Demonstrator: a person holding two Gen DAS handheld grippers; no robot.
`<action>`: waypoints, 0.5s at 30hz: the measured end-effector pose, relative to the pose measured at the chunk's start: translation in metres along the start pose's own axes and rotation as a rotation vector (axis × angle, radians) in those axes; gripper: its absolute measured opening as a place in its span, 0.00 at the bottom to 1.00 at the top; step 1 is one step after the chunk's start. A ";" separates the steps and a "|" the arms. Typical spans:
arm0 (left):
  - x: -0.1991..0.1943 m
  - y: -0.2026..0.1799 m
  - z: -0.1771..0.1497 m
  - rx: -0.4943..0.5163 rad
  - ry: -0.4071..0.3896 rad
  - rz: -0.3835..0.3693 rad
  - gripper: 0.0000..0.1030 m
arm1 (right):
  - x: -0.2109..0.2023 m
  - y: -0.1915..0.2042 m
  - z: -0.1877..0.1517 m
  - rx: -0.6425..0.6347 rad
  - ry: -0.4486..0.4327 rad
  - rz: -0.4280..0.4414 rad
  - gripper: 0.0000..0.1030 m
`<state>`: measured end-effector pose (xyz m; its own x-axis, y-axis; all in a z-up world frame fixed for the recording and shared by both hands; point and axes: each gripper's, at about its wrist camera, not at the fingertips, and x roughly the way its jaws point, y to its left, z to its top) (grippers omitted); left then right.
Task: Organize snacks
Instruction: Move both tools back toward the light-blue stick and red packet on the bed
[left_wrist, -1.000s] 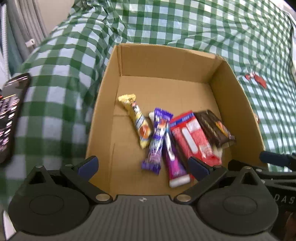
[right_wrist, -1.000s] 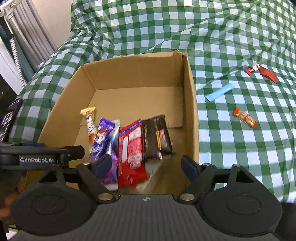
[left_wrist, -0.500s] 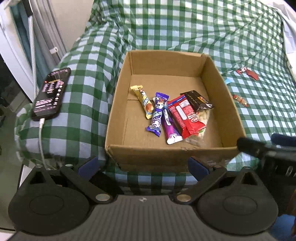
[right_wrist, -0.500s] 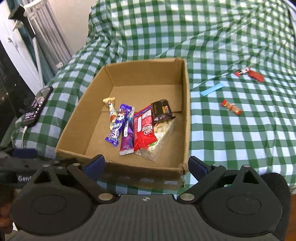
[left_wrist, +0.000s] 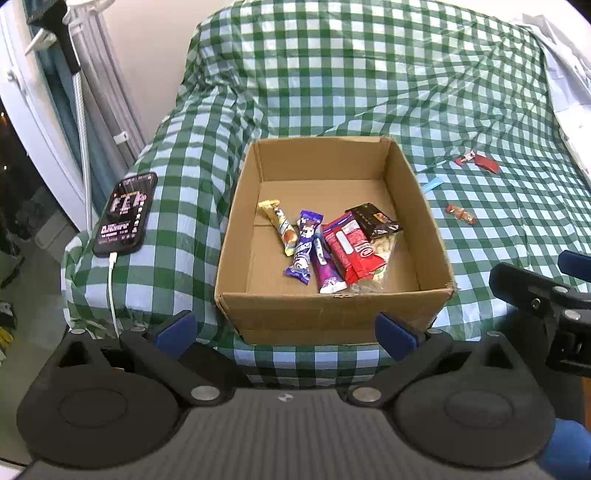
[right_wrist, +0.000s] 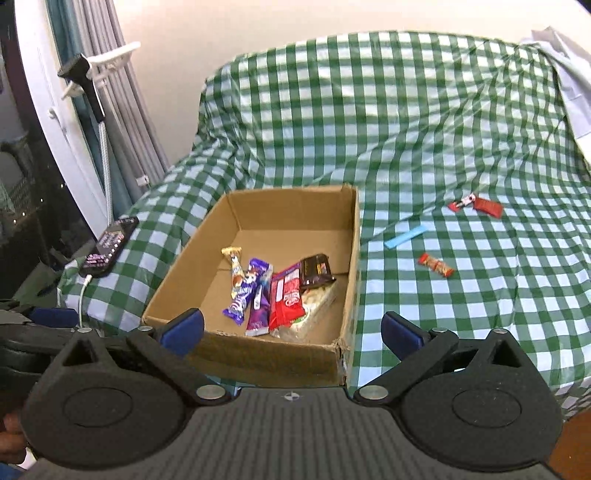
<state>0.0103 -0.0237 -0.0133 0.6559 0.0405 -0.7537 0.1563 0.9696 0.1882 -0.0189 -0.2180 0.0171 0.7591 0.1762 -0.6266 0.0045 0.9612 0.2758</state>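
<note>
An open cardboard box (left_wrist: 332, 310) sits on the green checked cloth (left_wrist: 369, 74). Inside lie a yellow bar (left_wrist: 282, 227), two purple bars (left_wrist: 304, 245), a red packet (left_wrist: 351, 247), a dark packet (left_wrist: 373, 219) and a clear packet (left_wrist: 382, 254). Out on the cloth are a small red snack (right_wrist: 436, 264), a blue strip (right_wrist: 404, 236) and red wrappers (right_wrist: 487, 206). My left gripper (left_wrist: 285, 332) hangs open in front of the box's near wall, holding nothing. My right gripper (right_wrist: 293, 328) is beside it, its jaws opening with nothing between them.
A phone (left_wrist: 125, 214) on a white cable lies on the cloth left of the box. Curtains and a window frame (right_wrist: 74, 147) stand at the far left. The cloth falls away at the near edge, just below the box.
Both grippers have pulled back and up, from over the box's inside to outside its near wall. The right jaws have spread wider. The snacks have not moved.
</note>
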 end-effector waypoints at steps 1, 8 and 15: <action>-0.002 -0.002 0.000 0.008 -0.004 -0.001 1.00 | -0.003 -0.002 0.000 0.004 -0.008 0.002 0.99; -0.003 -0.015 0.006 0.043 0.008 -0.013 1.00 | -0.012 -0.012 -0.003 0.029 -0.037 0.010 0.99; 0.008 -0.044 0.038 0.099 0.006 -0.043 1.00 | -0.010 -0.037 0.002 0.055 -0.049 -0.003 0.99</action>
<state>0.0368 -0.0752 -0.0041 0.6426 0.0014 -0.7662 0.2565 0.9419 0.2169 -0.0252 -0.2560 0.0146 0.7901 0.1612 -0.5914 0.0417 0.9484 0.3143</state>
